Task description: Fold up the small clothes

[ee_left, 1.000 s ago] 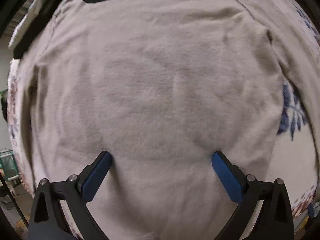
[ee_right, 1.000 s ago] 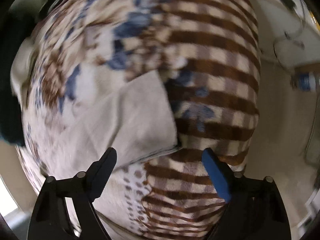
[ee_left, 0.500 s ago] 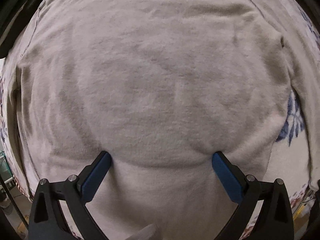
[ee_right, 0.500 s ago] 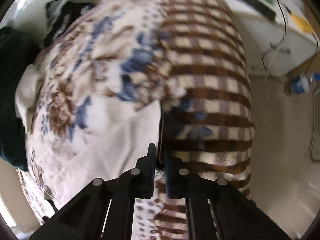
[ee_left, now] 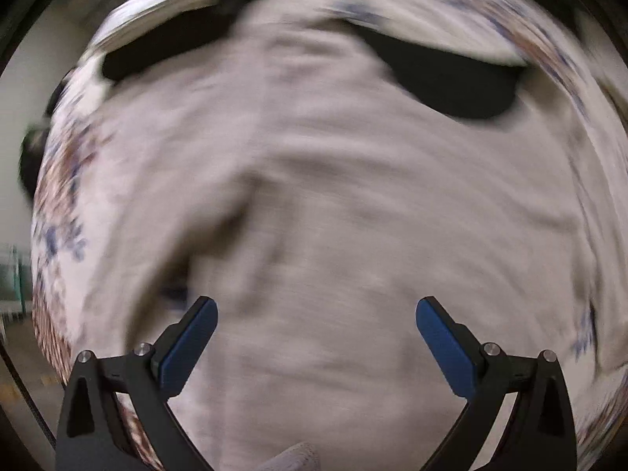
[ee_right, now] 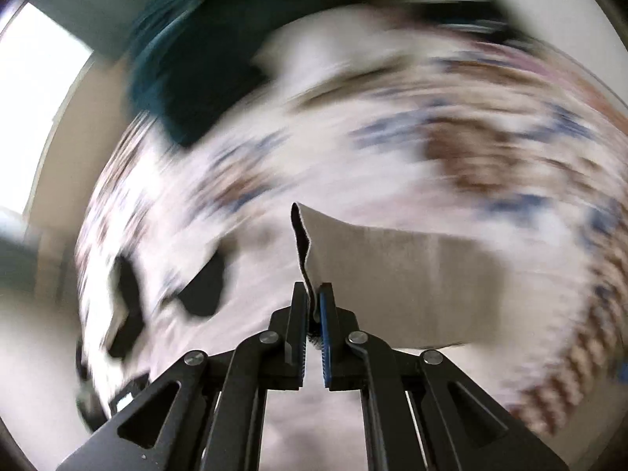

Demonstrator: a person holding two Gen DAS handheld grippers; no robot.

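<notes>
A beige fleece garment (ee_left: 333,204) lies spread over a patterned blanket and fills most of the blurred left wrist view. My left gripper (ee_left: 316,316) hangs open above it, nothing between its blue pads (ee_left: 196,337). In the right wrist view my right gripper (ee_right: 313,294) is shut on an edge of the beige garment (ee_right: 392,271), which is lifted off the blanket and stretches away to the right. The pinched hem sticks up between the fingertips.
A floral and brown-checked blanket (ee_right: 451,149) covers the surface. Dark garments lie at the far side (ee_left: 451,78), (ee_left: 165,51), with a dark teal one (ee_right: 188,78) at the upper left. Floor shows beyond the blanket's edge (ee_left: 15,353).
The right gripper closed on the garment's edge, then rose and rolled, lifting the cloth. The left gripper, still open, pulled up and away, so more of the garment and the dark clothes came into view.
</notes>
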